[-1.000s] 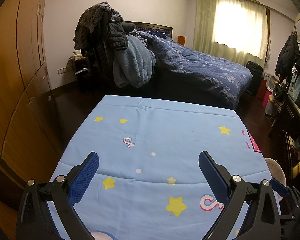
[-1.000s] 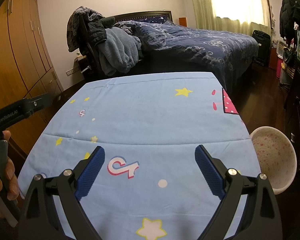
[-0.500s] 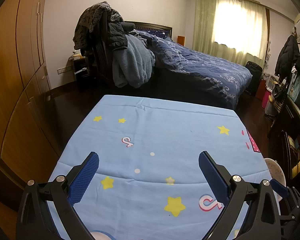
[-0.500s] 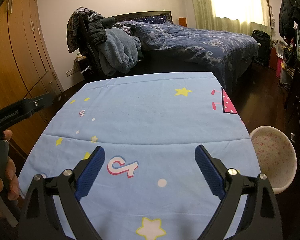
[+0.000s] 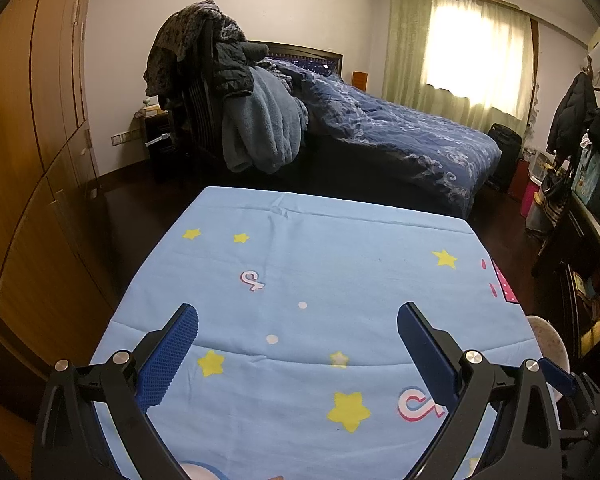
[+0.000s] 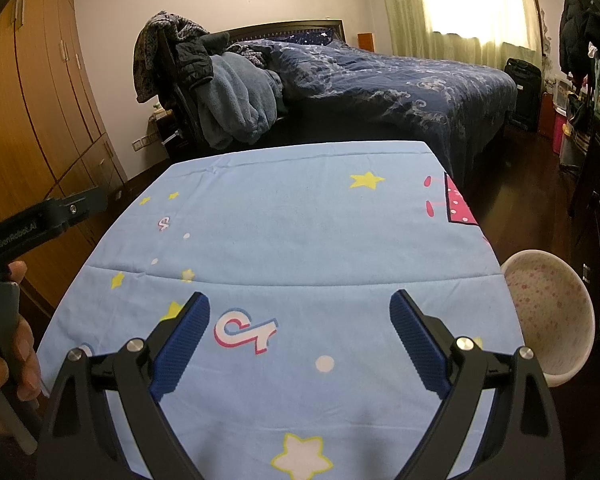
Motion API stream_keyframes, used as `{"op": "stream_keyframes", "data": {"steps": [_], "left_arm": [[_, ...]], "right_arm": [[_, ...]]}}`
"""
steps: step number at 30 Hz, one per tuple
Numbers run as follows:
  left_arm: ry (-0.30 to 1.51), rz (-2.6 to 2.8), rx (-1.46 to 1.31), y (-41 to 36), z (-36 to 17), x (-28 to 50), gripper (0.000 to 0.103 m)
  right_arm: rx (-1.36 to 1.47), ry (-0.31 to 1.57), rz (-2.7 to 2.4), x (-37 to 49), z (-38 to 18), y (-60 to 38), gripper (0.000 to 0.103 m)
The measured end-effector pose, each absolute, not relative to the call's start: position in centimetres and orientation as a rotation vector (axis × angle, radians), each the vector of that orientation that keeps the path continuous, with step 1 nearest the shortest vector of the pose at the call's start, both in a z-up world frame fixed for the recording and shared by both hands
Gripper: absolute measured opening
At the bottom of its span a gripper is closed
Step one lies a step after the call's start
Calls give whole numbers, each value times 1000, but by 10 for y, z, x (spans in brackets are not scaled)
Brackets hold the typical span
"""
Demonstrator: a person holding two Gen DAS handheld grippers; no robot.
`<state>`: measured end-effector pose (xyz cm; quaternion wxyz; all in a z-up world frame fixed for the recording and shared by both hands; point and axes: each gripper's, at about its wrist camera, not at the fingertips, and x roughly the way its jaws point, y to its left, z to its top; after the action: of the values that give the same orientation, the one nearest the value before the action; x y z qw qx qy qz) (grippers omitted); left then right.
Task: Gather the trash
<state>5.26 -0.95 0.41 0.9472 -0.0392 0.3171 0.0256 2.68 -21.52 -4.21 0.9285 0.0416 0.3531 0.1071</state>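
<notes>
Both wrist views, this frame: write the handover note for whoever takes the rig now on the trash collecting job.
Left gripper: open, holding nothing, over the blue star cloth.
Right gripper: open, holding nothing, over the same cloth.
White speckled bin: off the table's right edge, looks empty.
Done: can't tell; no trash shows on the cloth.
Left: find any trash out of view and drop it in the bin.

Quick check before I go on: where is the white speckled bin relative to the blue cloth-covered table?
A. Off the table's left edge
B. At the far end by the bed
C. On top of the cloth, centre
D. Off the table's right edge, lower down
D: the white speckled bin sits past the right edge of the blue cloth-covered table, below the tabletop.
</notes>
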Motion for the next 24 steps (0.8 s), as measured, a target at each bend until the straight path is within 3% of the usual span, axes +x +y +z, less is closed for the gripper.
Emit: {"op": "stream_keyframes", "data": {"steps": [24], "left_arm": [[671,18,-124,6,-8,60,99]], "right_arm": [[46,739,241,33,-43,-200,92]]}}
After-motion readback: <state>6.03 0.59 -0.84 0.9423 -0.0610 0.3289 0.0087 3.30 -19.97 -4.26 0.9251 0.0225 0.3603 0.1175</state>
